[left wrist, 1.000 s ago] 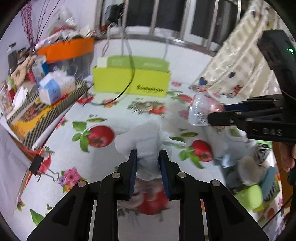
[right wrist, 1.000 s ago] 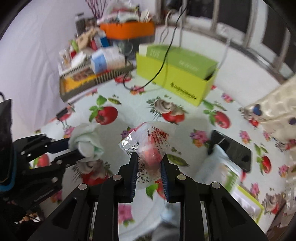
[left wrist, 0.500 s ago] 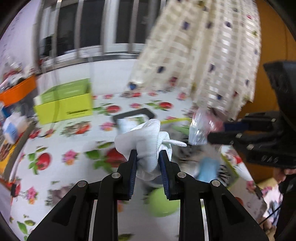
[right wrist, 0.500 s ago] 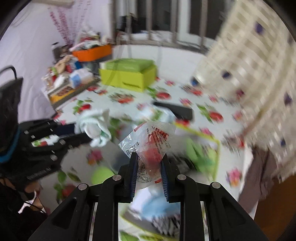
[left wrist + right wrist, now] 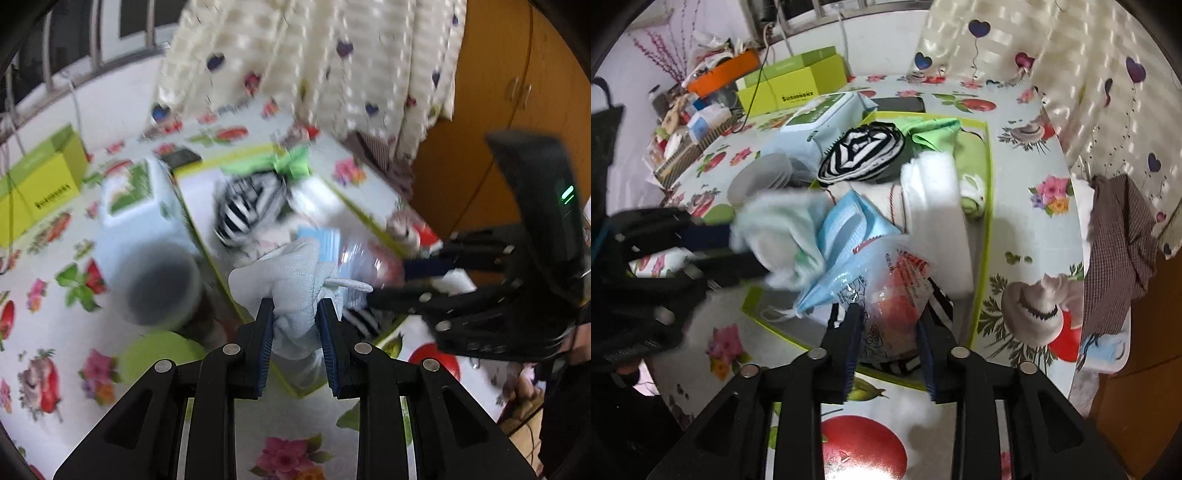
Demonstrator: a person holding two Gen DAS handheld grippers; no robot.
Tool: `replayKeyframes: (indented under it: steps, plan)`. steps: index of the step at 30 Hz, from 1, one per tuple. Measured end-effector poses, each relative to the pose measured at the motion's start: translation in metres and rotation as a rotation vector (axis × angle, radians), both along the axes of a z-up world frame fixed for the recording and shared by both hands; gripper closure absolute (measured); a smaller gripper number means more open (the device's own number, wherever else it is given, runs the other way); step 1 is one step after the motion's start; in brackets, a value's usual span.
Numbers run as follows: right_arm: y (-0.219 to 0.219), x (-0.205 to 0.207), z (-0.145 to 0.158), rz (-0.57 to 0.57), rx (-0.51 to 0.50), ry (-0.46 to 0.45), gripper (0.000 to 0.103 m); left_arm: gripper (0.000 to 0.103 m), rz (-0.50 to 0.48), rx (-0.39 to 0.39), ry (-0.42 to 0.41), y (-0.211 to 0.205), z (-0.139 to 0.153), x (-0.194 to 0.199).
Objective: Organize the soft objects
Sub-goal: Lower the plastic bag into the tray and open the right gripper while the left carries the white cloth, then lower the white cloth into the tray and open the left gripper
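Note:
My left gripper [image 5: 295,314] is shut on a bunched white cloth [image 5: 291,280] and hangs over the near-left corner of a lime-rimmed tray [image 5: 988,206]. In the right wrist view that cloth [image 5: 783,229] is a blur at the left gripper [image 5: 746,253]. My right gripper [image 5: 890,317] is over the tray's near edge. Its jaws are opening, and a clear plastic packet [image 5: 894,295] with something red inside sits loosely between them. The tray holds a black-and-white striped cloth [image 5: 864,151], a green cloth [image 5: 934,133], a folded white pad [image 5: 934,206] and blue face masks [image 5: 849,229].
A wipes pack [image 5: 820,122], a grey bowl [image 5: 761,181], a phone [image 5: 897,105] and a lime box [image 5: 790,88] lie left of and behind the tray. A heart-print curtain [image 5: 1071,74] and a brown checked cloth [image 5: 1119,251] hang at the table's right edge, by a wooden cabinet [image 5: 480,110].
Both grippers have swung right across the flowered tablecloth, from its middle to over the tray. The right jaws have widened around the packet. The left still grips the cloth.

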State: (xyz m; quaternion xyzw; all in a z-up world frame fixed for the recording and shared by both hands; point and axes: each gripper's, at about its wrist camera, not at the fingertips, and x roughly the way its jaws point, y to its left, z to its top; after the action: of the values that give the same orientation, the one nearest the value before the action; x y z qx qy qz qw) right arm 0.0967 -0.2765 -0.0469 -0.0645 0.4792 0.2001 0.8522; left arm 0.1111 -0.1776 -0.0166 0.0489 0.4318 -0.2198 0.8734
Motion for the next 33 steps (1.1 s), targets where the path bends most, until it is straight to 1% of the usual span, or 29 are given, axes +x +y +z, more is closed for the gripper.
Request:
replayKeyframes:
  steps: [2,4,6,8,11,18,22,33]
  plan:
    - [-0.001,-0.005,0.002,-0.001,-0.006,-0.016,0.059,0.077,-0.008,-0.001,0.025,-0.002,-0.009,0.003]
    - [-0.001,-0.01,0.006,0.003,-0.007,-0.034,0.056,0.076,-0.014,-0.011,0.028,-0.002,-0.009,0.004]
    - [-0.003,-0.014,0.01,0.005,-0.002,-0.051,0.056,0.073,-0.023,-0.02,0.02,-0.001,-0.007,0.002]
    - [-0.002,-0.019,0.015,0.008,0.003,-0.07,0.054,0.066,-0.031,-0.035,0.01,0.0,-0.003,-0.001]
    - [-0.002,-0.024,0.023,0.005,0.0,-0.099,0.054,0.061,-0.032,-0.053,-0.002,0.003,0.003,-0.004]
    - [-0.002,-0.038,0.038,-0.027,-0.008,-0.145,0.053,0.061,-0.014,-0.075,-0.019,0.013,0.011,-0.009]
    - [0.0,-0.047,0.041,-0.042,-0.001,-0.146,0.053,0.061,0.0,-0.073,-0.029,0.017,0.017,-0.018]
    - [0.008,-0.061,0.044,-0.055,-0.027,-0.14,0.053,0.061,0.031,-0.06,-0.065,0.023,0.03,-0.036]
